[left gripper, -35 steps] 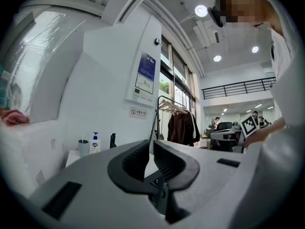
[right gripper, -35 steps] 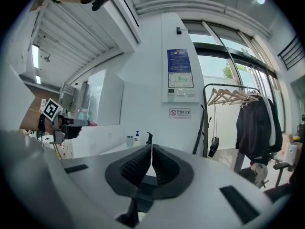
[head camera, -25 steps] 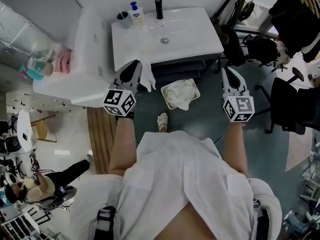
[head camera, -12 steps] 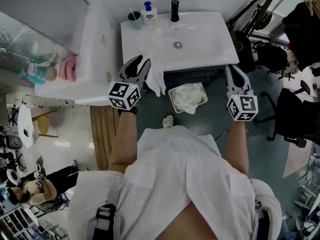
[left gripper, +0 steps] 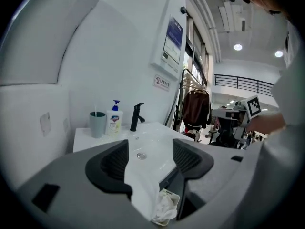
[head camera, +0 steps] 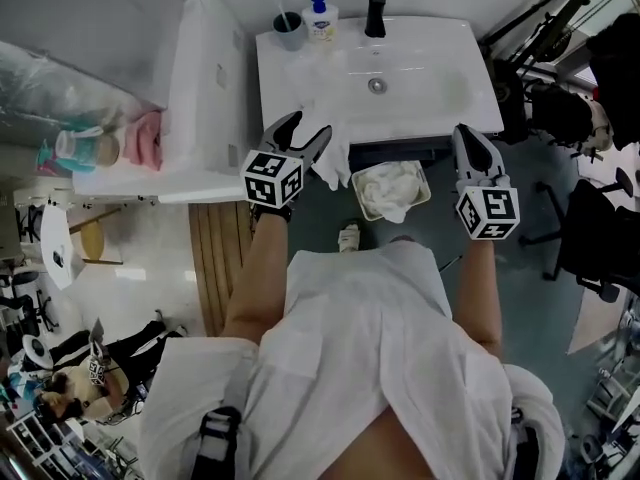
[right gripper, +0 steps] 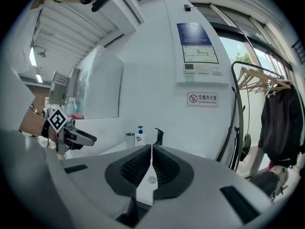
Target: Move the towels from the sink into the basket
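My left gripper is at the front left corner of the white sink. Its jaws are opening. A white towel hangs between them, draped against the left pad, and the pads are not pressing on it. In the left gripper view the towel droops toward the white basket below. That basket stands on the floor under the sink's front edge and holds crumpled white towels. My right gripper hovers at the sink's front right, shut and empty.
A black tap, a soap bottle and a grey cup stand at the sink's back. A tall white unit flanks the sink's left, with a pink cloth beyond. Black chairs crowd the right. The person's foot is near the basket.
The left jaws have spread apart, so the towel now hangs loose between them. The right gripper stays shut, and both have held their place by the sink.
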